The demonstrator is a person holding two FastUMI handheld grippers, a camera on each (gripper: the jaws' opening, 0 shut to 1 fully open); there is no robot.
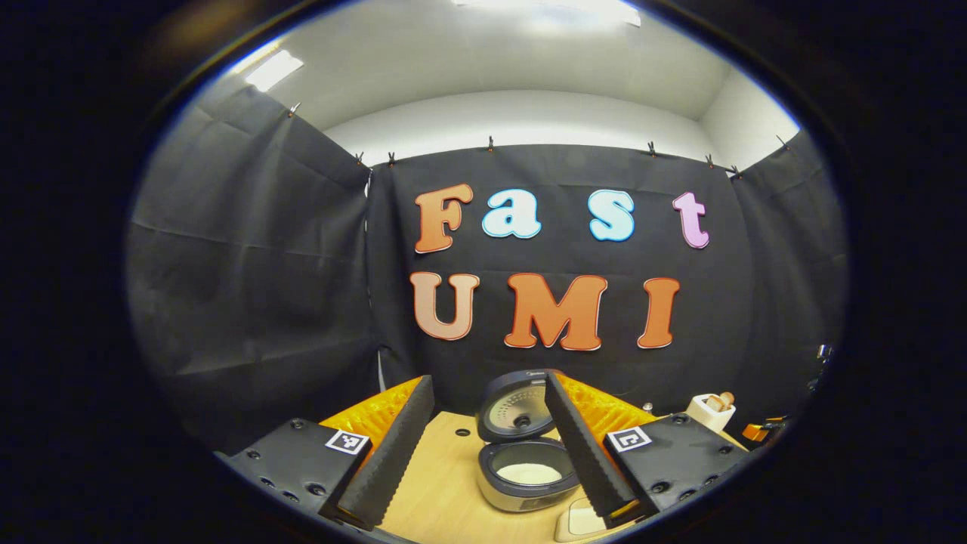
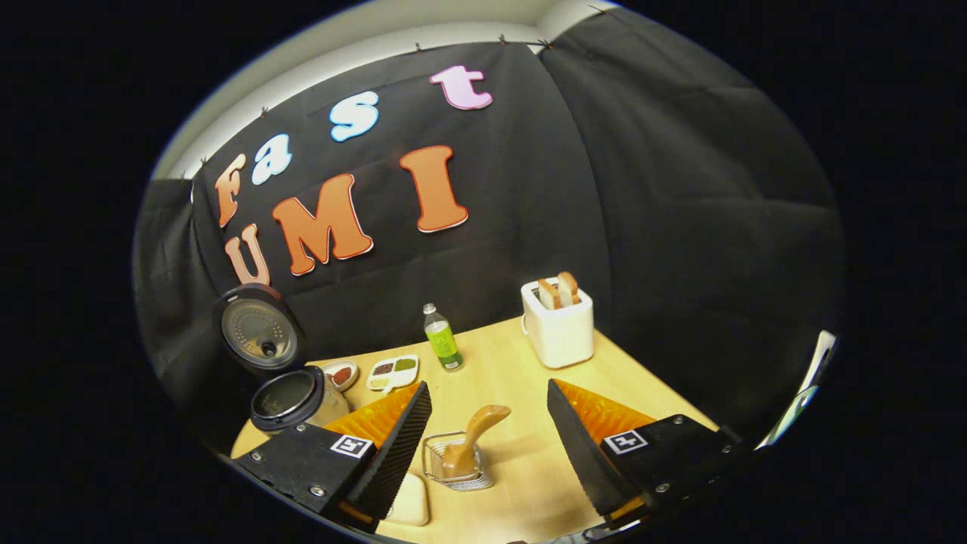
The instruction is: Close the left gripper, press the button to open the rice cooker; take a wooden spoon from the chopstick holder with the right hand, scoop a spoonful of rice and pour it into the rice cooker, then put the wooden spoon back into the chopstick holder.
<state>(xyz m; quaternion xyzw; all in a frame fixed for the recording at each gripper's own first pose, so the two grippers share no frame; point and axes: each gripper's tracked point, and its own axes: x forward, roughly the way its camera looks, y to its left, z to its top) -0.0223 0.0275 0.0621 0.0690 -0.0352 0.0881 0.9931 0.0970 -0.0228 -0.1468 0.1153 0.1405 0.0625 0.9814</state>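
In the left gripper view, the left gripper [image 1: 489, 446] is hanging above the desk [image 1: 438, 483] with its fingers [image 1: 393, 446] spreading wide apart and pinching nothing. Just beyond and between them, the rice cooker [image 1: 521, 483] is sitting on the desk with its lid [image 1: 514, 412] standing upright and open, and a pale layer of rice is showing at the bottom of its inner pot. A pale dish [image 1: 578, 521] is lying just beside the cooker, partly under the right-hand finger. Farther off to the right, a white toaster [image 1: 709, 412] is standing near the desk's edge. In the right gripper view, the right gripper [image 2: 483, 446] is also holding its fingers [image 2: 396, 446] wide apart and gripping nothing. Between them, the wire chopstick holder [image 2: 457, 467] is resting on the desk [image 2: 529, 363] with the wooden spoon [image 2: 472, 438] standing in it, its handle leaning to the right. Beyond, a green-labelled bottle [image 2: 442, 338] is standing near a divided condiment dish [image 2: 393, 372], the toaster [image 2: 557, 325] is holding two slices of bread [image 2: 559, 291], and the open rice cooker [image 2: 291, 400] is sitting at the left.
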